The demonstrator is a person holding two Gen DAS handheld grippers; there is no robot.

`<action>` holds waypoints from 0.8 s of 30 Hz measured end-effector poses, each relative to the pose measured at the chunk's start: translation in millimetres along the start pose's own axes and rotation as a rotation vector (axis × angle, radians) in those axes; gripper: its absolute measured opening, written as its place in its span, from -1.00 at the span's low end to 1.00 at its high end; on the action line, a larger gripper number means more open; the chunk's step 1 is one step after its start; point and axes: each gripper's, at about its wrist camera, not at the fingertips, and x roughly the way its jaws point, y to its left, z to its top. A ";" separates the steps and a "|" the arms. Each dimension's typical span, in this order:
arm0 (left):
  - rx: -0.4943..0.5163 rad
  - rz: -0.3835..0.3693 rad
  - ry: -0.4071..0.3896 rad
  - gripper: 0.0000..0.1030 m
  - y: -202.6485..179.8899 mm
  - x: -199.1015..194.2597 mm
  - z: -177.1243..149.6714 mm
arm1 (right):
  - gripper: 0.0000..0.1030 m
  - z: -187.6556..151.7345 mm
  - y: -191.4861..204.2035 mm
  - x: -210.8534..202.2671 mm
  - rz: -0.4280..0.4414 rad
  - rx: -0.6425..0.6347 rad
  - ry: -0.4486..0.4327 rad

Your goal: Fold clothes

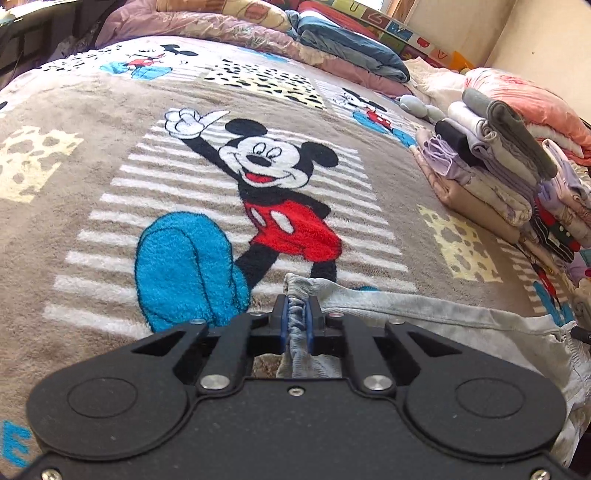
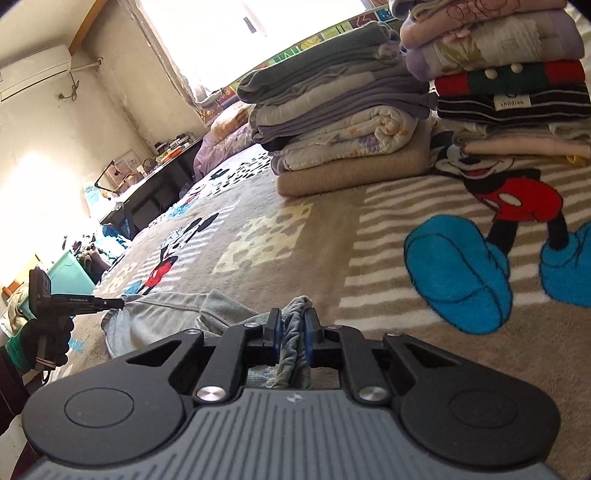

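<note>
A bed is covered by a plush beige blanket (image 1: 110, 155) printed with a cartoon mouse in red shorts and big blue shoes.

In the left wrist view, the left gripper (image 1: 296, 321) has its two black fingers (image 1: 280, 317) with blue pads closed tight on a bunched, gathered edge of a pale grey garment (image 1: 424, 314). From the fingers the garment spreads rightward across the blanket along the near edge of the bed, lying rumpled and mostly flat.

In the right wrist view, the right gripper (image 2: 291, 332) is likewise closed, its fingers (image 2: 272, 328) pinching another bunched edge of the same grey garment (image 2: 166, 317). The cloth runs leftward from there to the other gripper (image 2: 110, 303), seen small at the left and clamped on the garment's far end. A dark-gloved hand (image 2: 48, 332) with a green cuff holds that tool.

Two stacks of folded clothes sit on the blanket beyond the garment, well apart from it. The nearer stack (image 2: 343, 125) holds grey, lilac, quilted white and tan pieces. Just beside it on the right, a second stack (image 2: 506, 74) includes pink, lilac, a red-and-green piece and a black striped piece with a small white label.

At the far end of the bed lie rumpled quilts (image 1: 229, 26) and a folded blue one (image 1: 351, 48). A bright window (image 2: 236, 33) lights the room, with an air conditioner (image 2: 33, 70) on the wall to its left.
</note>
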 end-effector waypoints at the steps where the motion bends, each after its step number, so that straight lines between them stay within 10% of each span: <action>1: 0.007 -0.001 -0.008 -0.88 -1.9 -1.7 2.2 | -0.74 2.8 0.0 -0.1 -0.005 -0.006 -0.003; 24: -0.015 0.024 -0.199 -0.90 -10.0 13.1 70.9 | -0.76 94.4 -12.7 32.7 -0.131 -0.025 -0.159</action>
